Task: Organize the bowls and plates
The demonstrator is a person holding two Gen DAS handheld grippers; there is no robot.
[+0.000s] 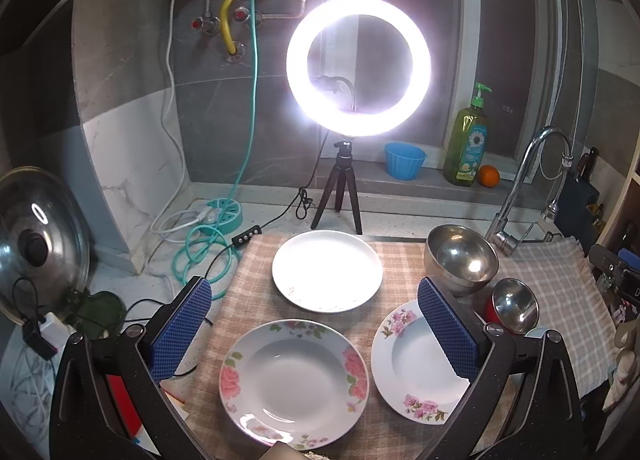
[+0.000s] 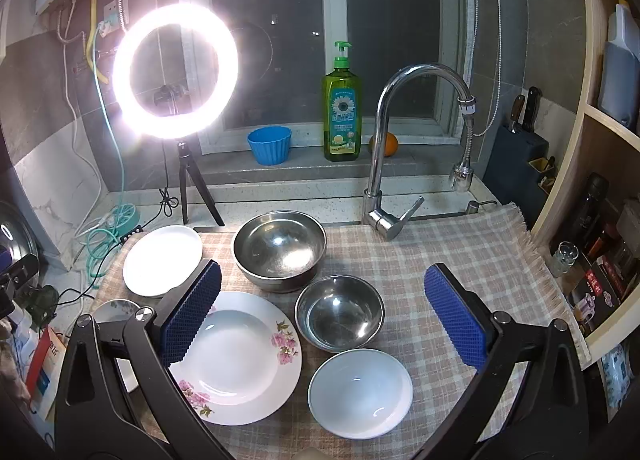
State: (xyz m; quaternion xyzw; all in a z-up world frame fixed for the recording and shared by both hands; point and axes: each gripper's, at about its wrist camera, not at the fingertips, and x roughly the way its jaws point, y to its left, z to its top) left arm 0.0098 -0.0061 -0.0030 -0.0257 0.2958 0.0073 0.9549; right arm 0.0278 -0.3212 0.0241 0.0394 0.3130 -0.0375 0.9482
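1. Nearest to us, the left claw point(image 1: 314, 334) hangs spread wide and empty above a rose-rimmed plate point(image 1: 294, 382) on the checked cloth point(image 1: 400, 256) of the tabletop.
2. Our right claw point(image 2: 322, 314) gapes too, gripping nothing, over a pink-flowered plate point(image 2: 240, 360), a small steel bowl point(image 2: 339, 312) and a white bowl point(image 2: 360, 392).
3. We see a large steel bowl point(image 2: 279, 250) and plain white plate point(image 2: 162, 260) farther back.
4. We cannot read the soap bottle point(image 2: 341, 115) label beyond its sunflower.
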